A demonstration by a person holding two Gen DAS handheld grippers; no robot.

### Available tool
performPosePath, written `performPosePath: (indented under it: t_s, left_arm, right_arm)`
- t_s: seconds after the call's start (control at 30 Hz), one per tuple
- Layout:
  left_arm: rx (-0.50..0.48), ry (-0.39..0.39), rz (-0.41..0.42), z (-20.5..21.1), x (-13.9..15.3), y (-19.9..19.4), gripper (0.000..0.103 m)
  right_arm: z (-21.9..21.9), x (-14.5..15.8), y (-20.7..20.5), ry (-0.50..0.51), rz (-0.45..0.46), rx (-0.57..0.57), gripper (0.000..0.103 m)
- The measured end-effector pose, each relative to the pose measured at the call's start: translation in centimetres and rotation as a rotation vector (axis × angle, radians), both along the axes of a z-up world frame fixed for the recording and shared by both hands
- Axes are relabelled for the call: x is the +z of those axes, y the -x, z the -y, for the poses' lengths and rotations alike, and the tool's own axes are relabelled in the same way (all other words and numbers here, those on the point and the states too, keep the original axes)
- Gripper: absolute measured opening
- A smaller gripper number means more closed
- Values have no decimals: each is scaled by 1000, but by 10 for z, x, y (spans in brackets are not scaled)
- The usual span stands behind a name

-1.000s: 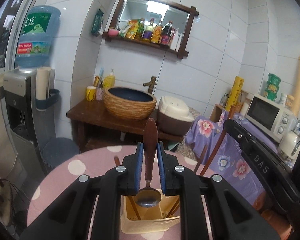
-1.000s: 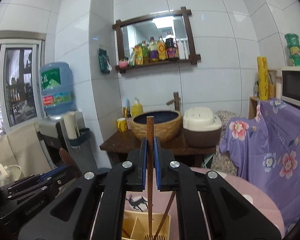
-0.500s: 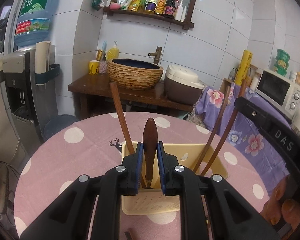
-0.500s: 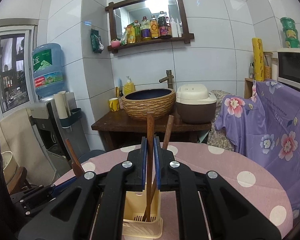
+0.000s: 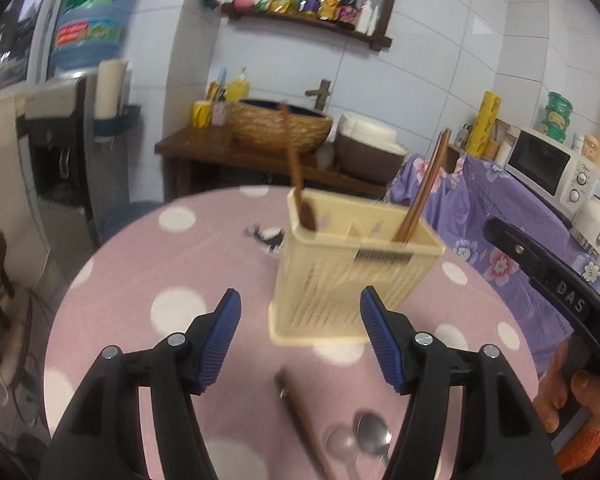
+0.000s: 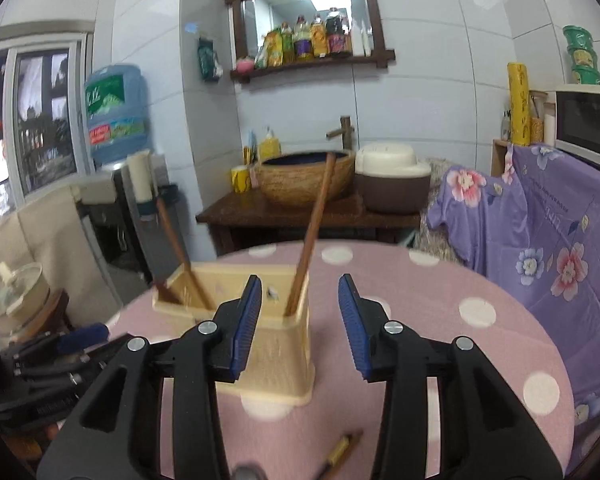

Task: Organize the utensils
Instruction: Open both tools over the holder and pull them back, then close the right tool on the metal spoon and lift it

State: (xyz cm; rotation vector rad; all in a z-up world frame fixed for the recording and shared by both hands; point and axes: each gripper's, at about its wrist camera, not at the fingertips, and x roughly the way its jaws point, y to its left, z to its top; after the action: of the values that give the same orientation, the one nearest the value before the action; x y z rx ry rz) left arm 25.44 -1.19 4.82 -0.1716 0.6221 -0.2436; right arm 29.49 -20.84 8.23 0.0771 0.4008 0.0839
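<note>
The round surface (image 5: 148,264), covered in a pink cloth with white dots, carries everything here. Near its middle stands a cream plastic holder (image 5: 348,276) with slotted walls, split into compartments. In the left wrist view a wooden-handled utensil (image 5: 294,176) leans in the holder's far left corner, and a pair of chopsticks (image 5: 424,192) leans out of its right compartment. The right wrist view shows the same holder (image 6: 284,352) from another side – one wooden handle (image 6: 312,236) rising from the near compartment, another (image 6: 176,244) slanting out of the left one.

The left tongs (image 5: 300,336) are opening, the blue pads wide apart with nothing between them, short of the holder's base. The right tongs (image 6: 300,320) are also opening, empty, with the holder's near corner just beyond the pads.

Toward the near edge of the surface lie a wooden-handled utensil (image 5: 304,432) and a metal spoon (image 5: 372,438) – the spoon just right of the handle, both blurred.
</note>
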Motion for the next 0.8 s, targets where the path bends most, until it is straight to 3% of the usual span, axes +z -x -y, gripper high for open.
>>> performPosePath:
  t_s: [0.13,0.23,0.37,0.8]
  left_arm:
    - [23,-12,-92,-11,-37,22,62]
    - [41,14,-157,-19,-61,36,60]
    - [62,-6,-206,-24,-82,47,59]
    - [77,18,-191,-38,-78,63,59]
  right_arm:
    - [2,-39,28,21,-119,1,41]
    - [-6,-72,38,27,-220,67,41]
    - [-24,-115,43,44,-343,145,41]
    - [-60,-146,45,169,-455,265,41]
